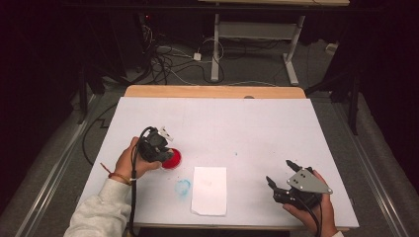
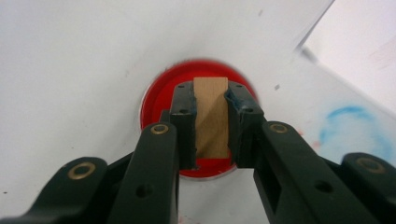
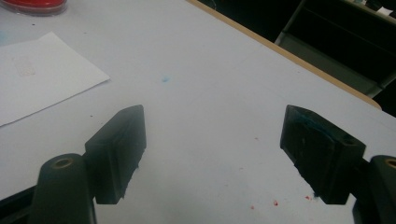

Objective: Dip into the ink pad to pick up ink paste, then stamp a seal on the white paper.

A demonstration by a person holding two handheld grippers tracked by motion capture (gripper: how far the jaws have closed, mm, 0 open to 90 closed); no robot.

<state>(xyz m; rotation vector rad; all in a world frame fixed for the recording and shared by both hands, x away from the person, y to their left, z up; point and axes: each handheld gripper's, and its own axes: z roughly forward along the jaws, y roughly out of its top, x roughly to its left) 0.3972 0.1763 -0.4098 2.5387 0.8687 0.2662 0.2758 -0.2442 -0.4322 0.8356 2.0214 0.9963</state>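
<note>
Wooden block (image 2: pixel 211 116) clamped over red dish (image 2: pixel 159 100) (left gripper (image 2: pixel 211 122) pointing down).

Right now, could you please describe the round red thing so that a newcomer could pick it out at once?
On the white table, look to the left half, just left of the sheet of paper. There the left gripper holds a small wooden block over the round red dish. It is the only solid red item; the nearby blue smudge is merely a stain.
</note>
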